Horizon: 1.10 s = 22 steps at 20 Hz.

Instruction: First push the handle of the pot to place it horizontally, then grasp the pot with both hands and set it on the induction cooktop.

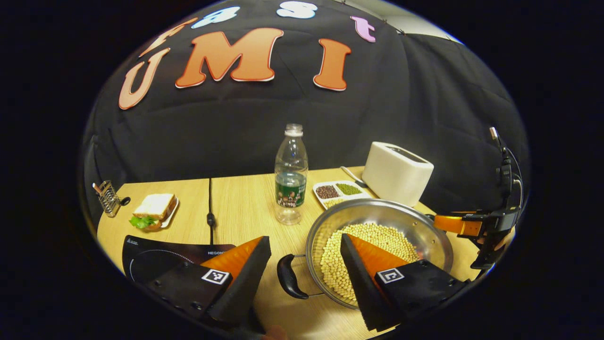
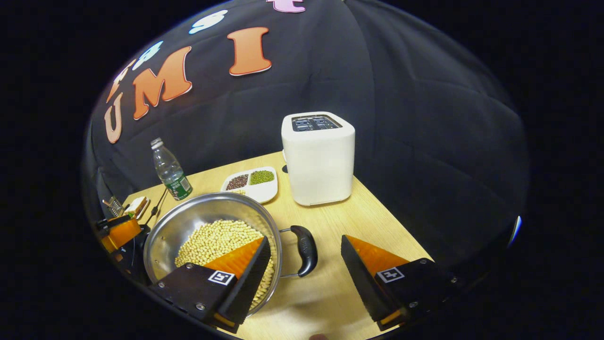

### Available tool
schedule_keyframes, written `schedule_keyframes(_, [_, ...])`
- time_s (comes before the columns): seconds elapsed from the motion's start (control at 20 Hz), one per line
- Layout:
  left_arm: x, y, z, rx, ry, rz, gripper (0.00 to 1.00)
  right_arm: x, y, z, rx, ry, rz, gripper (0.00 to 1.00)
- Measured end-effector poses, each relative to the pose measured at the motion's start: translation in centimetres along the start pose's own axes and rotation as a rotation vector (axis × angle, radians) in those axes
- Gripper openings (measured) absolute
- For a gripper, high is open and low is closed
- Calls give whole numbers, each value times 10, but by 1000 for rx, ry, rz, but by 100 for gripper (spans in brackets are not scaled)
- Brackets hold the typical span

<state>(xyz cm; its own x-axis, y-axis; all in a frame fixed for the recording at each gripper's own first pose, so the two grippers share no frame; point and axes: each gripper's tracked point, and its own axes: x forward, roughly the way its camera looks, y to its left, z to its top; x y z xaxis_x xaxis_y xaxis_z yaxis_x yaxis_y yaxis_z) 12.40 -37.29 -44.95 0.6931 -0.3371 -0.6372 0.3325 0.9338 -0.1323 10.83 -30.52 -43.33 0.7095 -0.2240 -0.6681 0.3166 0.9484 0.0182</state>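
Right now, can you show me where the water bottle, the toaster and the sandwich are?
Water bottle (image 1: 290, 189): left gripper view, on its label.
Toaster (image 2: 320, 163): right gripper view, on its front face.
Sandwich (image 1: 154, 206): left gripper view, on the top slice of bread.

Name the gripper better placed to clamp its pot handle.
Right gripper, marginally: right handle sits centred between its open jaws. Left handle lies off toward one finger of the left gripper.
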Motion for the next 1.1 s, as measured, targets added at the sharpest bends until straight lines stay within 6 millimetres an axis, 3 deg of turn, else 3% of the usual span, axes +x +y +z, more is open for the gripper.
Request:
schedule_keyframes(0.25, [24, -2, -21, 25, 93, 20, 98, 13, 5, -4, 53, 39, 31, 95])
schedule_keyframes(0.75, [50, 0, -65, -80, 260, 17, 96, 31, 24, -29, 51, 132, 61, 94])
schedule_keyframes(0.8, [51, 1, -67, -84, 270, 25, 97, 33, 27, -33, 55, 148, 68, 93])
schedule_keyframes(0.95, [51, 12, -70, -96, 280, 52, 85, 36, 28, -34, 68, 164, 60, 66])
schedule_keyframes(1.0, [52, 10, -69, -107, 280, 53, 78, 40, 28, -37, 75, 173, 61, 65])
schedule_keyframes(1.05, [52, 10, -70, -120, 286, 60, 77, 36, 27, -36, 89, 180, 58, 58])
schedule_keyframes(1.1, [53, 12, -70, -133, 297, 71, 76, 34, 27, -38, 109, 190, 54, 61])
